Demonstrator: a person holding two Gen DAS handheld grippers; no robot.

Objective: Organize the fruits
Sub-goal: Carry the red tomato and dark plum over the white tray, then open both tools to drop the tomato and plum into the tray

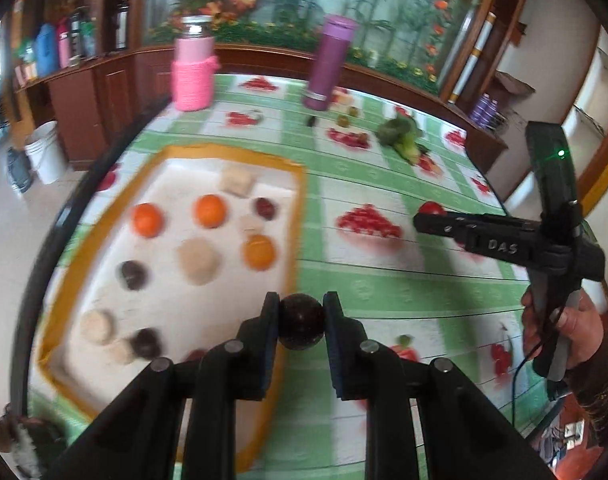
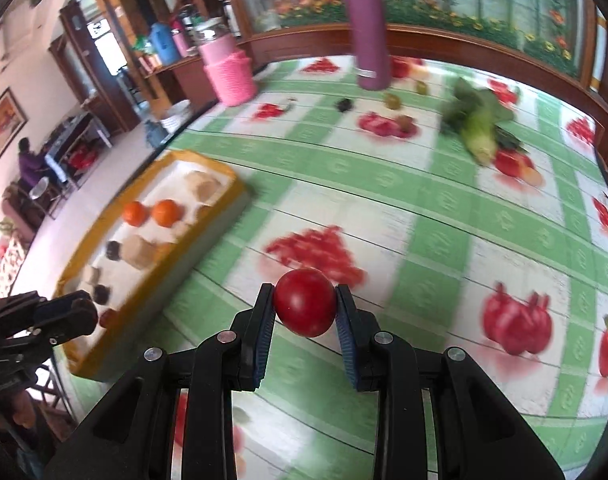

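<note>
Holding one fruit in each gripper above the fruit-print worktop.

Left wrist view: the left gripper is closed on a dark plum, pinched between both fingertips over the right rim of the yellow tray with oranges inside. Right wrist view: the right gripper clamps a red tomato between its pads, the tray well off to its left.

dark wooden cabinets and a floral mural back the pale tiled floor.
</note>
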